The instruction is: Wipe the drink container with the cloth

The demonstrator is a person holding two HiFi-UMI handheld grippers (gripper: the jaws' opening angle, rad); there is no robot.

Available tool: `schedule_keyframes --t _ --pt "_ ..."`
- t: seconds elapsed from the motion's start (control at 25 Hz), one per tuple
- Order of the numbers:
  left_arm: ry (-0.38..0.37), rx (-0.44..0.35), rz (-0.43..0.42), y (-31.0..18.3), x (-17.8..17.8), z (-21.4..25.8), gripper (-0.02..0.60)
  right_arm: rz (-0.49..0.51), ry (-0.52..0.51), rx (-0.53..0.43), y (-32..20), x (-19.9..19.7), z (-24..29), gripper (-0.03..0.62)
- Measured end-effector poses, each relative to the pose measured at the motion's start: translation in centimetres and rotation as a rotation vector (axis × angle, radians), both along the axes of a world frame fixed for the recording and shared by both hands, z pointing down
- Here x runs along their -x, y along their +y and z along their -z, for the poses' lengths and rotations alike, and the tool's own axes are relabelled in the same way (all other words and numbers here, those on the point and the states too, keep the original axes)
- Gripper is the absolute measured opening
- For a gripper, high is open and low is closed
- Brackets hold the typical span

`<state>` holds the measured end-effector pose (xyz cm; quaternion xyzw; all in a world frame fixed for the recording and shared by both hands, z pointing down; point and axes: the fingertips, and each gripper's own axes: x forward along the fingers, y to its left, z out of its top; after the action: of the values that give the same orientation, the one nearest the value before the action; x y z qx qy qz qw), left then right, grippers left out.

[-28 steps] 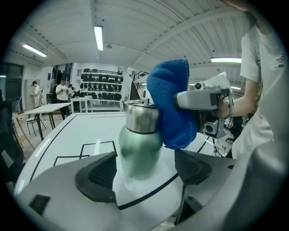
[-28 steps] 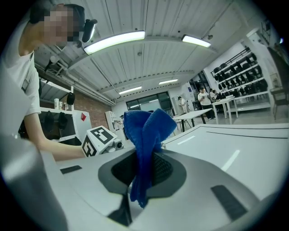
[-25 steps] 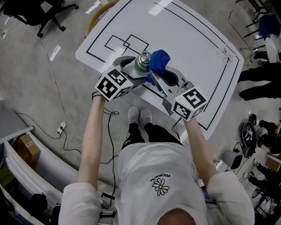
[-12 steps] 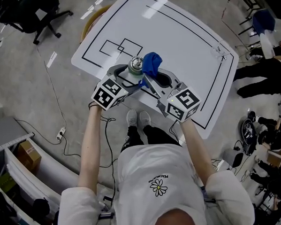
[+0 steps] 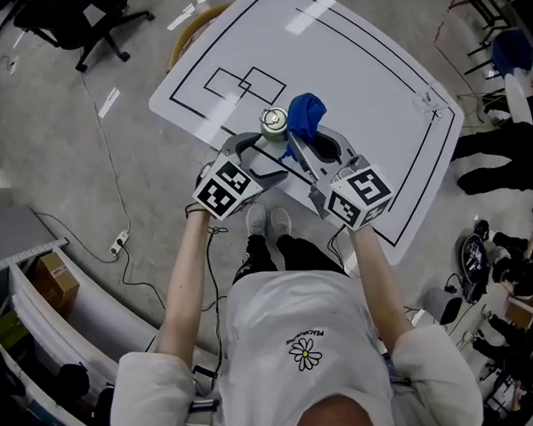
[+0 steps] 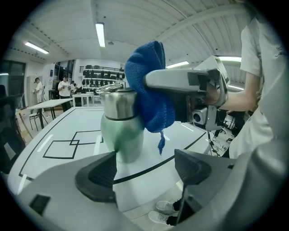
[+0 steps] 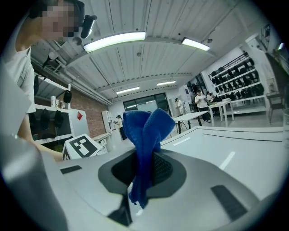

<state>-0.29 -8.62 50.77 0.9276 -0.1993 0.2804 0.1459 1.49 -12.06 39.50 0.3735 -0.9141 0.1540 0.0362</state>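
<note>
A metal drink container [image 5: 273, 123] [image 6: 119, 126] stands upright on the white table [image 5: 376, 86], close to its near edge. A blue cloth [image 5: 306, 116] [image 6: 151, 97] [image 7: 144, 135] rests against the container's right side and top. My right gripper [image 5: 297, 150] [image 7: 142, 180] is shut on the cloth; in the left gripper view its body [image 6: 185, 81] holds the cloth against the container. My left gripper [image 5: 262, 156] [image 6: 144, 171] is open just short of the container, which stands ahead of the left jaw, outside the gap.
Black rectangles and lines [image 5: 242, 80] are marked on the table. On the floor to the left are an office chair [image 5: 78, 22], cables, a power strip [image 5: 117, 245] and a cardboard box [image 5: 52, 281]. A person [image 5: 504, 151] is at the right.
The left gripper has drawn back toward the person, away from the container. The container now stands free beyond its jaws. The cloth stays in the right gripper, against the container.
</note>
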Motion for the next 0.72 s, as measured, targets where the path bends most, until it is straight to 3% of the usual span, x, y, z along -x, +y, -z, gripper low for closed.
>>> schedule_keyframes --t 0.52,0.72 --pt "-0.012 -0.008 -0.08 1.4 -2.1 0.7 0.39 -0.043 0.038 0.03 0.7 -1.9 -1.4 0.043" --pt "0.021 -0.036 0.034 -1.2 0.7 1.7 0.39 -0.041 0.037 0.031 0.6 -2.0 -1.4 0.043"
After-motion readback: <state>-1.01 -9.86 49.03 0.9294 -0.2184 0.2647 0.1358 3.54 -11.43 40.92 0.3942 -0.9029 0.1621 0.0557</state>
